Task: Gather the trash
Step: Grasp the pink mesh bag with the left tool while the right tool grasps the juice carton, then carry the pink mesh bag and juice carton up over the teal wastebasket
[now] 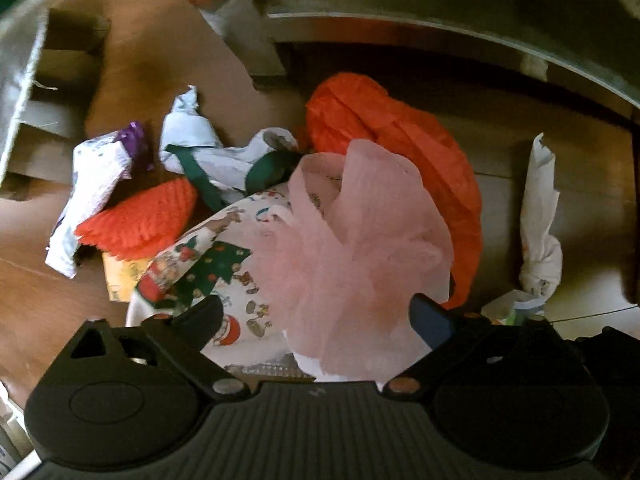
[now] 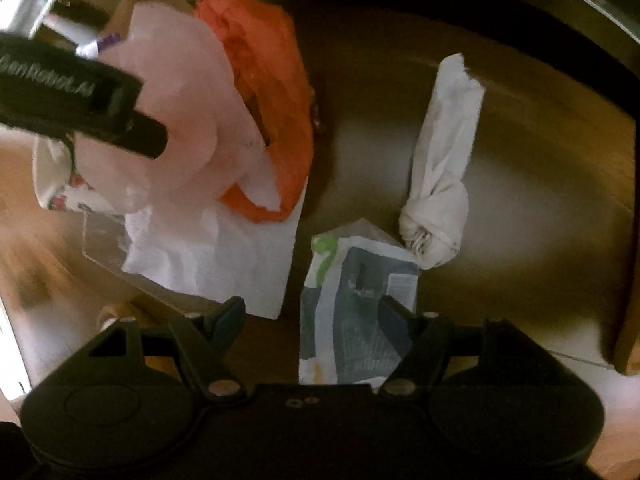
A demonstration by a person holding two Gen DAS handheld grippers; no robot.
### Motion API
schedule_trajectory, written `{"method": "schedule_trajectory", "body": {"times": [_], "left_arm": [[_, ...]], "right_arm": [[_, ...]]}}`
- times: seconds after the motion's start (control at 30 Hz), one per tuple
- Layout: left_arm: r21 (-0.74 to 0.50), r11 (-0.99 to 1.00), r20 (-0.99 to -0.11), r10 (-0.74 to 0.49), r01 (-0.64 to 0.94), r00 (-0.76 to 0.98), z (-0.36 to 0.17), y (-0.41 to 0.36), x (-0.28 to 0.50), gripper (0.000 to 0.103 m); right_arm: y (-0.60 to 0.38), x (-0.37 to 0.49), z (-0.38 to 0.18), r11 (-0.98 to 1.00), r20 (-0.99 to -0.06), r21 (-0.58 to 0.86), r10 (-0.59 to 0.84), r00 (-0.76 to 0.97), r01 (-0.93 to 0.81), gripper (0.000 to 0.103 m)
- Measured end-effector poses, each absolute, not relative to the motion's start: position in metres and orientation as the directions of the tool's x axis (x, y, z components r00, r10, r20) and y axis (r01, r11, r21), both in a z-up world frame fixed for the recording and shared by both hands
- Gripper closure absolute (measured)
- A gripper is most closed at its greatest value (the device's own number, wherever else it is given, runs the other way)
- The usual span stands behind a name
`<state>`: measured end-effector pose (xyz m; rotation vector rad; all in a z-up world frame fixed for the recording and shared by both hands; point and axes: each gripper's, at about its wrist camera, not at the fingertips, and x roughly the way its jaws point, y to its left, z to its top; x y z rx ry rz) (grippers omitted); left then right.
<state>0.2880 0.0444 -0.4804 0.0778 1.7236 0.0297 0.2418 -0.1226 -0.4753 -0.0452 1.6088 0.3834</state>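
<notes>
Trash lies on a wooden floor. In the left wrist view my left gripper [image 1: 316,316] is open, its fingers on either side of a crumpled pink tissue paper [image 1: 352,240] that lies on printed Christmas wrapping [image 1: 212,264] and orange crepe paper [image 1: 384,128]. In the right wrist view my right gripper [image 2: 312,316] is open over a grey, white and green wrapper [image 2: 356,304], whose near end lies between the fingers. The left gripper [image 2: 156,144] shows there at the upper left, against the pink tissue [image 2: 180,92]. A twisted white paper [image 2: 440,168] lies just beyond the wrapper.
More scraps lie to the left: an orange honeycomb piece [image 1: 140,220], white paper with green ribbon [image 1: 200,148], a purple-tipped white wad [image 1: 100,176]. Grey furniture legs and frame [image 1: 248,36] stand behind. A white sheet [image 2: 224,256] lies under the pink tissue.
</notes>
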Motion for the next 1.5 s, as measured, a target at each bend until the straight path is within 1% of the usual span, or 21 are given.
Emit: {"method": "schedule_trajectory", "body": {"times": [0.07,0.1,0.17,0.23,0.27,0.3,0.33,0.37,0.4,0.47,0.53,0.67,0.73,0.9,0.97,1.07,1.27,1.5], "left_arm": [[0.049,0.998,-0.986,0.053,0.031,-0.159,-0.487,0.045,0.287,0.016],[0.04,0.999,-0.986,0.042,0.021,-0.163,-0.49,0.047,0.286,0.019],[0.018,1.0,-0.985,0.019,0.007,-0.17,-0.495,0.049,0.284,0.038],[0.014,1.0,-0.986,0.016,0.012,-0.167,-0.497,0.049,0.281,0.048],[0.014,1.0,-0.987,0.016,0.011,-0.162,-0.495,0.047,0.28,0.052],[0.009,1.0,-0.988,0.01,0.007,-0.154,-0.494,0.047,0.279,0.054],[0.004,1.0,-0.989,0.004,0.002,-0.148,-0.492,0.047,0.278,0.061],[0.001,1.0,-0.99,0.001,-0.002,-0.142,-0.491,0.048,0.278,0.066],[-0.002,1.0,-0.991,-0.002,-0.001,-0.135,-0.489,0.048,0.277,0.069],[-0.002,1.0,-0.991,0.0,0.012,-0.131,-0.483,0.047,0.277,0.077],[0.001,1.0,-0.991,0.003,0.016,-0.134,-0.473,0.047,0.277,0.083],[0.025,0.999,-0.992,0.029,0.034,-0.124,-0.445,0.044,0.279,0.084],[0.037,0.998,-0.994,0.042,0.052,-0.101,-0.424,0.041,0.28,0.084],[0.031,0.999,-0.999,0.032,0.034,-0.021,-0.357,0.037,0.269,0.084],[0.022,1.0,-0.999,0.021,0.022,0.032,-0.328,0.035,0.264,0.084],[-0.037,0.998,-0.992,-0.031,-0.053,0.12,-0.281,0.04,0.255,0.084],[-0.131,0.986,-0.949,-0.093,-0.107,0.301,-0.193,0.044,0.217,0.084],[-0.185,0.98,-0.858,-0.125,-0.072,0.498,-0.101,0.035,0.172,0.084]], "right_arm": [[-0.121,0.241,-0.483,0.94,-0.979,0.2,0.185,-0.081,-0.276,0.031],[-0.121,0.241,-0.484,0.941,-0.98,0.197,0.182,-0.079,-0.276,0.031],[-0.121,0.241,-0.488,0.94,-0.98,0.196,0.183,-0.073,-0.278,0.032],[-0.121,0.24,-0.487,0.939,-0.982,0.188,0.177,-0.064,-0.289,0.033],[-0.12,0.238,-0.486,0.937,-0.984,0.181,0.171,-0.058,-0.298,0.037],[-0.12,0.238,-0.485,0.935,-0.985,0.175,0.167,-0.054,-0.307,0.071],[-0.118,0.236,-0.484,0.933,-0.985,0.172,0.163,-0.055,-0.316,0.096],[-0.117,0.235,-0.486,0.936,-0.989,0.149,0.135,-0.065,-0.32,0.096],[-0.118,0.234,-0.486,0.94,-0.991,0.132,0.115,-0.072,-0.314,0.099],[-0.121,0.233,-0.482,0.936,-0.989,0.147,0.132,-0.07,-0.319,0.099],[-0.124,0.231,-0.471,0.936,-0.992,0.127,0.118,-0.048,-0.328,0.1],[-0.13,0.227,-0.435,0.942,-0.991,0.128,0.131,-0.01,-0.309,0.1],[-0.132,0.223,-0.414,0.942,-0.99,0.125,0.139,0.025,-0.312,0.1],[-0.143,0.215,-0.354,0.948,-0.979,0.125,0.165,0.118,-0.293,0.101],[-0.146,0.209,-0.327,0.95,-0.969,0.135,0.186,0.165,-0.282,0.101],[-0.154,0.198,-0.287,0.953,-0.948,0.142,0.209,0.24,-0.267,0.101],[-0.18,0.167,-0.197,0.946,-0.874,0.18,0.28,0.398,-0.269,0.101],[-0.195,0.133,-0.104,0.931,-0.741,0.143,0.326,0.588,-0.336,0.101]]}}
